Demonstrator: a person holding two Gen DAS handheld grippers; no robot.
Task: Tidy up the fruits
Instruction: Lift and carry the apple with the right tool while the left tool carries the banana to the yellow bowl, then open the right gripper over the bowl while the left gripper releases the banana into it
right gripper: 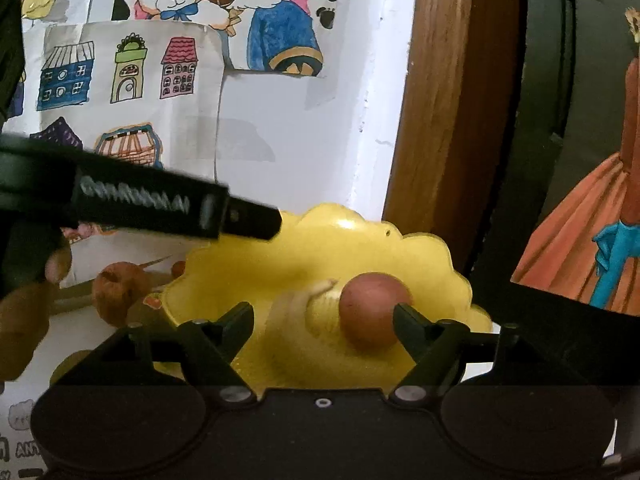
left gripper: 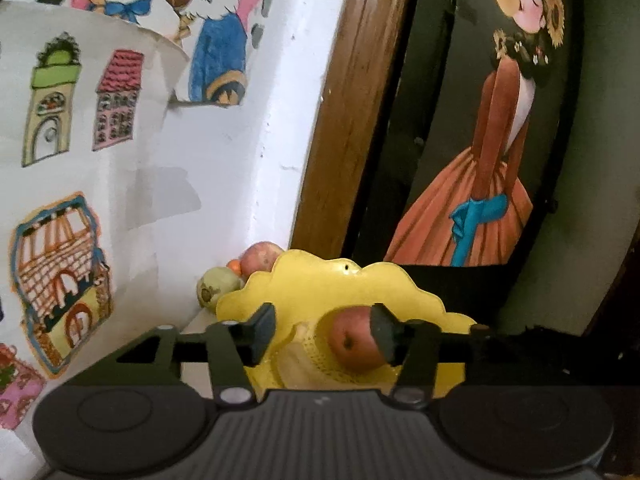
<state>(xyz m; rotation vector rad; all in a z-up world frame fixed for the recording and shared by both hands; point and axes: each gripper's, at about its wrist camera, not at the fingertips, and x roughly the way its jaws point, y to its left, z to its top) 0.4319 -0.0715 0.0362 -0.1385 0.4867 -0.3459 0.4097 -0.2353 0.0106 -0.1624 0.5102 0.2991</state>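
A red apple (right gripper: 374, 312) lies in the yellow scalloped dish (right gripper: 320, 240), right of centre, beside a pale knitted item (right gripper: 308, 312) that cannot be identified further. In both wrist views the apple sits against the inner face of the right-hand finger, but the opposite finger stands well apart from it. Both the left gripper (left gripper: 322, 330) and the right gripper (right gripper: 324, 326) are therefore read as wide, holding nothing.

More fruit remains outside the dish: a second reddish fruit (left gripper: 260, 258), a green fruit (left gripper: 218, 286) and a small orange one (left gripper: 235, 266) are grouped behind its left rim, near the wall.

The step in hand is judged to be collection of the next fruit. The green fruit should be approached with the jaws kept wide and centred on its widest part — closure should be slow, since round fruit is likely to roll from an off-centre grip. The dish rim should be cleared on the way in, and the apple already placed should not be struck.

The surface under the dish is pale and only partly visible. Behind it, a white wall (left gripper: 224, 152) carries children's drawings of houses and bears; a brown wooden frame (left gripper: 352, 120) and a dark panel with a painted figure in an orange dress (left gripper: 492, 168) stand to the right.
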